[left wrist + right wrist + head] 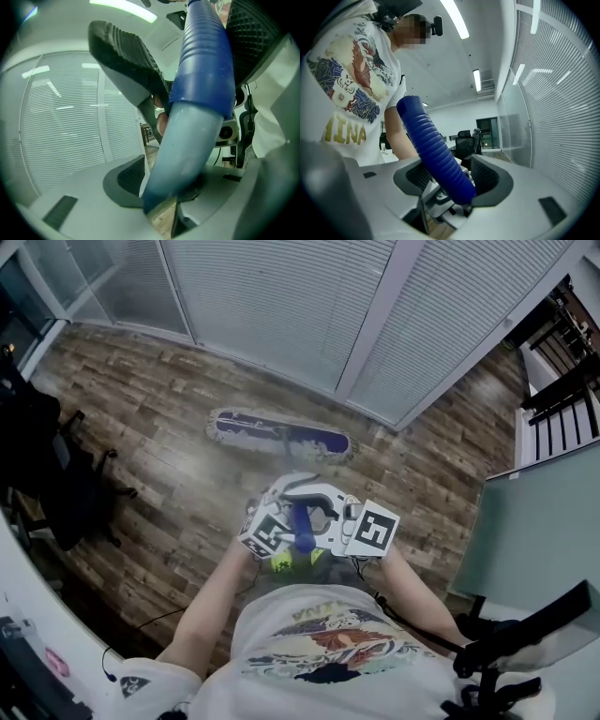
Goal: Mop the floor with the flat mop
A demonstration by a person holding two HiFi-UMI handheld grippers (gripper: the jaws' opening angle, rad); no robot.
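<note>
"Left gripper view first: how do the jaws stand?"

"Clamped. The left gripper [161, 185] has its jaws pinched on the pale-blue shaft of the mop handle [187, 140], which runs down between the two pads and fills the space between them."

"And in the right gripper view?"

"The right gripper [452, 180] has its jaws set wide but closed on the dark-blue ribbed grip [433, 150], the thick upper sleeve of that same handle. The sleeve rises from the pads toward 11 o'clock, in front of the person's printed shirt [347, 70]."

"Which gripper sits higher on the handle?"

"The right one. In the left gripper view the ribbed grip is at 12 o'clock, above the pale shaft, with one of the right gripper's jaws beside it at 10 o'clock."

"Where is the mop head [278, 432]?"

"The head view shows both grippers close side by side in front of the person's chest. From there the mop head lies at 12 o'clock, flat on the wood-plank floor [141, 418], its long side running roughly from 9 to 3 o'clock. It is near the foot of the white blinds [281, 296] yet clear of them."

"Anything else around?"

"A black office chair [70, 484] stands on the floor at 9 o'clock of the grippers, well apart from the mop head."
</note>
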